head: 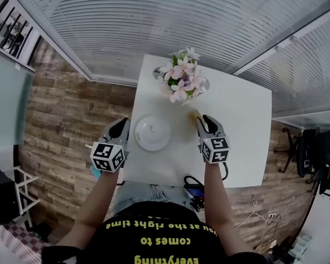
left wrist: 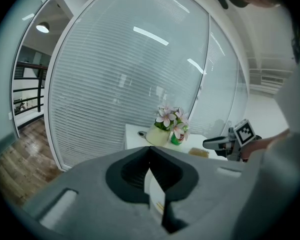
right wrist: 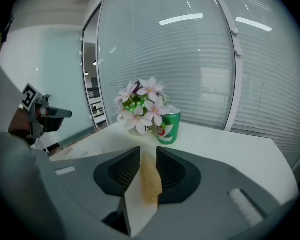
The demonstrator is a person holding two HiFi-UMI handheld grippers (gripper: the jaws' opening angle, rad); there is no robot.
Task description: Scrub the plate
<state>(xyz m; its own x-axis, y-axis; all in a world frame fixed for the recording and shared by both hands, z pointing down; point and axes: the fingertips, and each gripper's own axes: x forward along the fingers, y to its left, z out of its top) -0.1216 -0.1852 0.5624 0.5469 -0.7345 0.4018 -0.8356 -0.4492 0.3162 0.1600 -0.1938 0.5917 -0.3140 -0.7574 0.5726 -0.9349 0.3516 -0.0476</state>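
Note:
A round white plate lies flat on the white table, near its left side. My left gripper hovers just left of the plate, at the table's left edge. Its jaws are shut with nothing between them. My right gripper is to the right of the plate, shut on a yellowish sponge. The sponge sits pinched between the right gripper's pads. From the left gripper view the right gripper and the sponge show over the table.
A vase of pink flowers stands at the table's far edge with a green can beside it. A small shiny object lies left of the vase. Glass walls with blinds surround the table. Black cables hang at the near edge.

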